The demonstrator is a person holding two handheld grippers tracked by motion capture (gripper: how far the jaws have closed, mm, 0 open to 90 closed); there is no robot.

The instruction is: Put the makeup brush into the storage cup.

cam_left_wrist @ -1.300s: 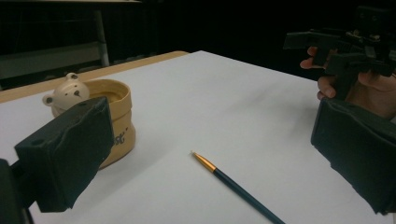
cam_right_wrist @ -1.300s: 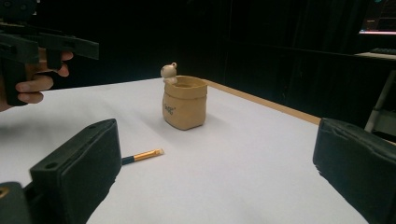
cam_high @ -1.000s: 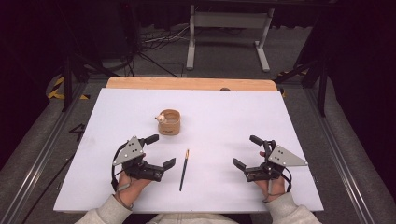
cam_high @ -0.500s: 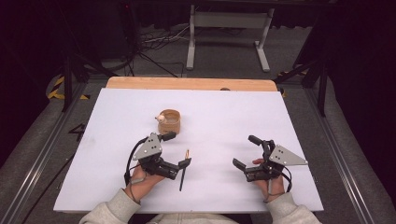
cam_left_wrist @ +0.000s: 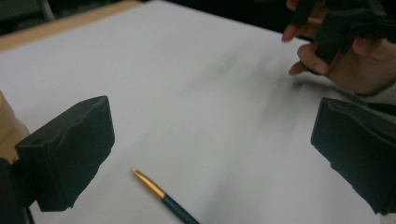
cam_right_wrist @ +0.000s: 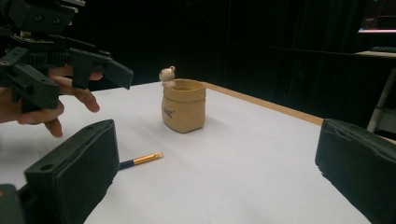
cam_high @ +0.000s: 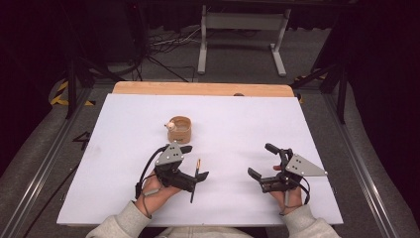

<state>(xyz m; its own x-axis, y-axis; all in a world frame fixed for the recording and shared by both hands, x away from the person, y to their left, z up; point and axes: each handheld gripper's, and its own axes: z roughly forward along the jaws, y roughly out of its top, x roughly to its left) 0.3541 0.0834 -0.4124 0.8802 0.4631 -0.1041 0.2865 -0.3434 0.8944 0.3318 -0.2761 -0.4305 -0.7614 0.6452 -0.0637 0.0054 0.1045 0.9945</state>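
A thin dark-handled paintbrush (cam_high: 194, 182) with a gold ferrule lies on the white tabletop (cam_high: 233, 124), tip pointing away from the person. My left gripper (cam_high: 194, 162) stands open over the brush's tip end, one jaw on each side and not touching it. In the left gripper view the paintbrush (cam_left_wrist: 161, 193) lies low between the two jaws, nearer the left one. My right gripper (cam_high: 261, 159) rests open at the front right with nothing in it. A tan sack-shaped cup (cam_high: 179, 129) with a small figure on its rim stands upright behind the left gripper. The right gripper view shows the cup (cam_right_wrist: 183, 105) and the paintbrush (cam_right_wrist: 140, 160).
A wooden strip (cam_high: 203, 89) runs along the table's far edge. Beyond it are a metal stand (cam_high: 237, 29) and cables on the floor. In the left gripper view the person's right hand (cam_left_wrist: 345, 56) shows at the top right.
My left gripper has moved right and forward, from beside the brush to over its tip end, staying open. The right gripper has hardly moved.
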